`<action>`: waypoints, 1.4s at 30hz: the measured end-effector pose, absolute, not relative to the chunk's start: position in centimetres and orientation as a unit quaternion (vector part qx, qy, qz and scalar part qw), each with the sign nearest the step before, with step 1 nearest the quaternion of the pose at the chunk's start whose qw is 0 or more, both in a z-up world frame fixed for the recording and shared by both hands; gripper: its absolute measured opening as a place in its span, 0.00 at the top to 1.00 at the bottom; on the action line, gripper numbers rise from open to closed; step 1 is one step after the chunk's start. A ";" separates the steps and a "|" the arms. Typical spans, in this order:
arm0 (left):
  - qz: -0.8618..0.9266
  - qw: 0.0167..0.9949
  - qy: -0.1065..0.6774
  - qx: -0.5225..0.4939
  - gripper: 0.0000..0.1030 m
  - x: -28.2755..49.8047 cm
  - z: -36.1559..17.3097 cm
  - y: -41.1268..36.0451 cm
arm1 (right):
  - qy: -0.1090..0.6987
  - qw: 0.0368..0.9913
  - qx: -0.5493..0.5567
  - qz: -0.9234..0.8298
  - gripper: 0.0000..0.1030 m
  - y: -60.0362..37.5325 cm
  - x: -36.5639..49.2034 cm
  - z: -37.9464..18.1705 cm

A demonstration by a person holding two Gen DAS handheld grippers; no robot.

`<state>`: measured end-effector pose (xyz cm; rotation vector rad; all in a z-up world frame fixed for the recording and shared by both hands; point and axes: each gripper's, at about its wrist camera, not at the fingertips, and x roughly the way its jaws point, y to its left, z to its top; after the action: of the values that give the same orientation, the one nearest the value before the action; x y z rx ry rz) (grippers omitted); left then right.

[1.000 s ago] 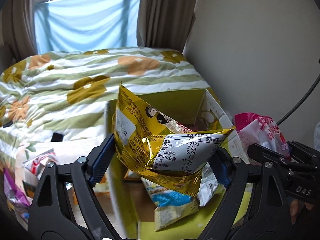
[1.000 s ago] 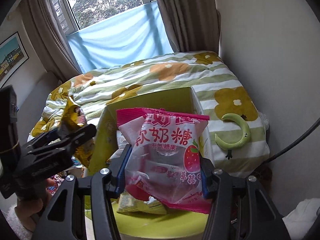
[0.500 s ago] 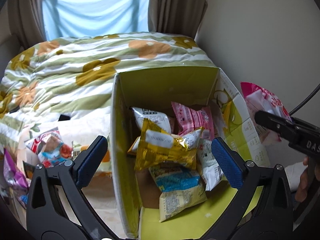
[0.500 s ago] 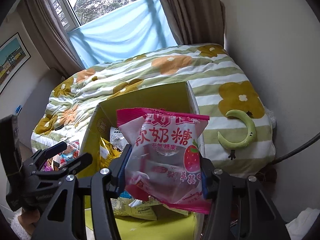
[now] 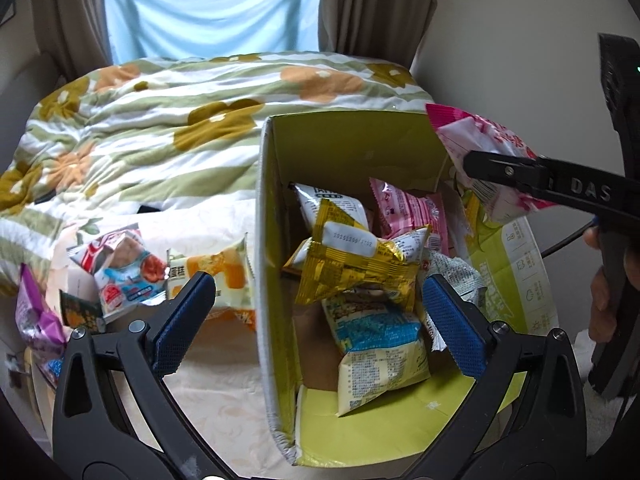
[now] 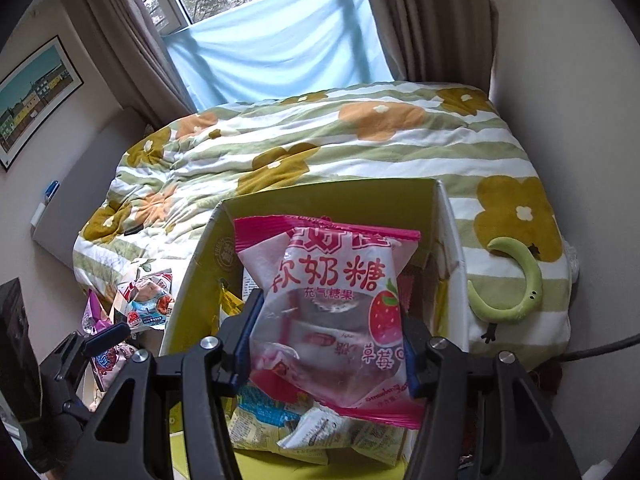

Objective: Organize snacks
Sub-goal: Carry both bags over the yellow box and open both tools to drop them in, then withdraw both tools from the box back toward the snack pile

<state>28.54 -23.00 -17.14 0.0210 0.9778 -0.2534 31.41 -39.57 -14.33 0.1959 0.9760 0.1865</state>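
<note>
An open yellow-green cardboard box (image 5: 352, 148) stands against the bed and holds several snack packets. A gold foil packet (image 5: 356, 268) lies on top of them. My left gripper (image 5: 316, 320) is open and empty above the box's near left wall. My right gripper (image 6: 328, 344) is shut on a pink strawberry candy bag (image 6: 332, 312) and holds it over the box (image 6: 320, 200). In the left wrist view the candy bag (image 5: 484, 160) hangs at the box's right rim.
Loose snack packets (image 5: 128, 268) and an orange-and-white packet (image 5: 216, 276) lie on the cream surface left of the box. A flowered quilt (image 5: 168, 120) covers the bed behind. A green curved toy (image 6: 516, 284) lies on the bed to the right. The wall is close on the right.
My left gripper opened and let the gold packet fall into the box, then drew back and up. My right gripper carried the pink bag over the box.
</note>
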 end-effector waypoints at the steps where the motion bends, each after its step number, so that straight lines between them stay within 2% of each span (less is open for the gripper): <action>1: -0.118 0.876 0.468 0.009 0.01 28.5 -17.1 -22.7 | 0.469 0.874 0.091 0.093 0.47 -39.3 31.8 -14.4; 3: -0.111 0.876 0.469 0.006 0.01 28.3 -17.0 -22.1 | 0.472 0.870 0.090 0.108 0.46 -38.8 32.6 -14.9; 5: -0.104 0.876 0.471 0.006 0.01 28.1 -17.1 -21.6 | 0.474 0.868 0.092 0.120 0.40 -38.2 33.1 -15.4; 7: -0.099 0.874 0.475 0.006 0.01 27.9 -17.3 -21.1 | 0.473 0.869 0.086 0.120 0.13 -37.8 33.1 -15.6; 9: -0.096 0.871 0.481 0.003 0.01 27.8 -17.5 -20.7 | 0.464 0.873 0.085 0.123 0.06 -37.6 32.4 -15.6; 20: -0.108 0.875 0.472 0.004 0.01 27.0 -16.8 -20.8 | 0.459 0.876 0.088 0.122 0.06 -37.9 28.1 -16.2; 42: -0.087 0.917 0.389 0.019 0.01 20.2 -9.0 -16.8 | 0.399 0.914 0.052 0.054 0.06 -36.1 19.5 -8.8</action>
<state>20.24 -16.83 -8.98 0.0381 0.8003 -0.1793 19.47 -36.11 -8.82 0.1063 0.8218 0.1111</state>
